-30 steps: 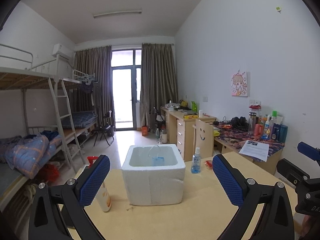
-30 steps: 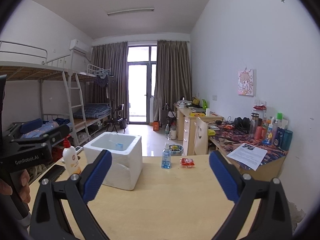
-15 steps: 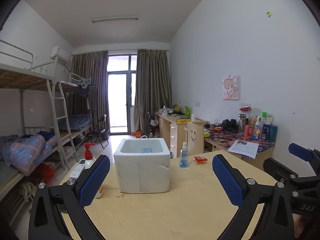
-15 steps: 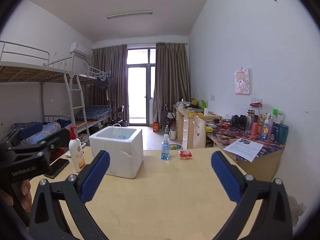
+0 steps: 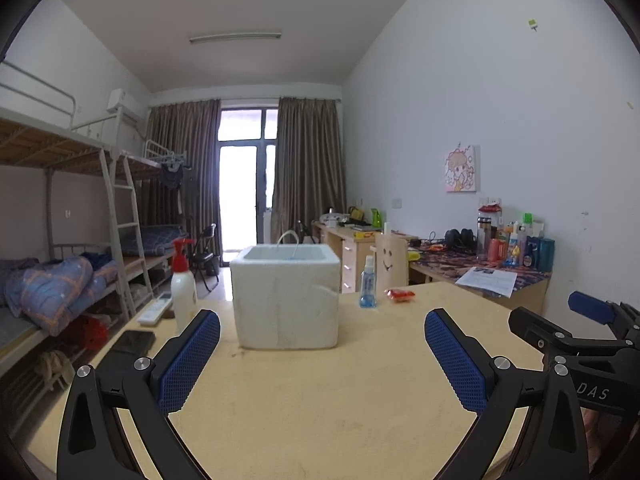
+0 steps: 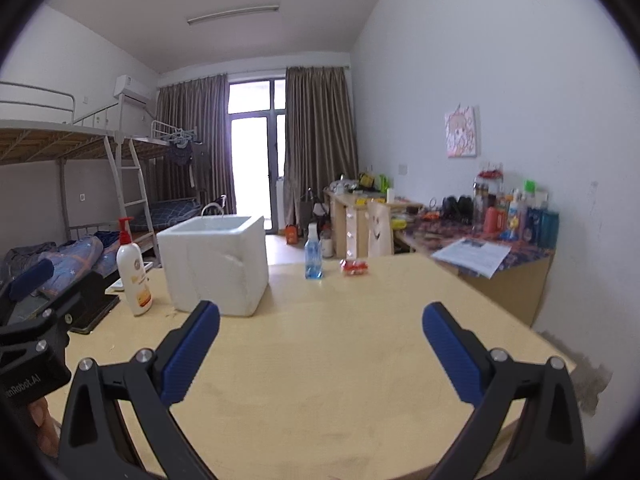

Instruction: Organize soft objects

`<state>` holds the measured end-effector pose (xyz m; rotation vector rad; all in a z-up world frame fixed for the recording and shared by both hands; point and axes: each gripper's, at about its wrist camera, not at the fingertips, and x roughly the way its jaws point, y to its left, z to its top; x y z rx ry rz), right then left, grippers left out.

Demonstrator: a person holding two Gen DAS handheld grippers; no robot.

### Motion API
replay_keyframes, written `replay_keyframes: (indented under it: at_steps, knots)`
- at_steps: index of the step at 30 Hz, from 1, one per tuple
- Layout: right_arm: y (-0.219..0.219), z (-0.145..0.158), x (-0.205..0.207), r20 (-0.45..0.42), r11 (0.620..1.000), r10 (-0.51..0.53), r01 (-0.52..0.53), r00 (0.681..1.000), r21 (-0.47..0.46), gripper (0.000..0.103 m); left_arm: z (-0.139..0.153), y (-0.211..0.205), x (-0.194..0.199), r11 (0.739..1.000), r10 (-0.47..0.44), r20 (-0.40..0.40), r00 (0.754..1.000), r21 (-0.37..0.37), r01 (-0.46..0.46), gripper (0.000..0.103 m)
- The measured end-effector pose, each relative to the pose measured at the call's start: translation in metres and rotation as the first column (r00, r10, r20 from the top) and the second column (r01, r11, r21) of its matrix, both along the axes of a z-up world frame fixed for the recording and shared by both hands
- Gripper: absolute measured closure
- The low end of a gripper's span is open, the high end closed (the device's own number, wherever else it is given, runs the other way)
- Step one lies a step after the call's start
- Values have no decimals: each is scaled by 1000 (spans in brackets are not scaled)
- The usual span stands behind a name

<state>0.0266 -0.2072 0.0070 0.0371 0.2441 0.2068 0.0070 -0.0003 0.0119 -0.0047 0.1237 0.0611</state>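
A white foam box [image 5: 286, 296] [image 6: 216, 264] stands open-topped on the wooden table [image 5: 328, 392] [image 6: 340, 360], with something blue and a white loop showing inside. Behind it to the right lies a small red packet [image 5: 400, 294] [image 6: 354, 267]. My left gripper [image 5: 322, 354] hovers open over the near table, well short of the box, nothing between its blue pads. The right gripper [image 6: 320, 348] is also open and empty, to the right of the box. Each gripper shows at the edge of the other's view.
A clear blue spray bottle [image 5: 367, 282] [image 6: 313, 257] stands beside the packet. A white pump bottle [image 5: 183, 287] [image 6: 134, 276], a remote [image 5: 155, 311] and a dark phone [image 5: 130, 342] sit left of the box. Bunk beds lie left, cluttered desks right.
Both grippers have pulled back and lowered from the box, so it looks smaller and farther; the pump bottle, remote and phone have come into the left view. Both stay open.
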Motion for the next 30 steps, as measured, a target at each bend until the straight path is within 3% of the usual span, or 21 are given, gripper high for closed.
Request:
replay_keyframes:
  at_steps: [15, 30]
  knots:
    - [0, -14, -28, 12, 999, 52, -52, 999, 10, 0, -10, -4, -37, 999, 23, 11, 1000, 23, -23, 1]
    - [3, -15, -28, 7, 998, 68, -68, 998, -5, 0, -14, 6, -33, 999, 36, -20, 999, 5, -36, 1]
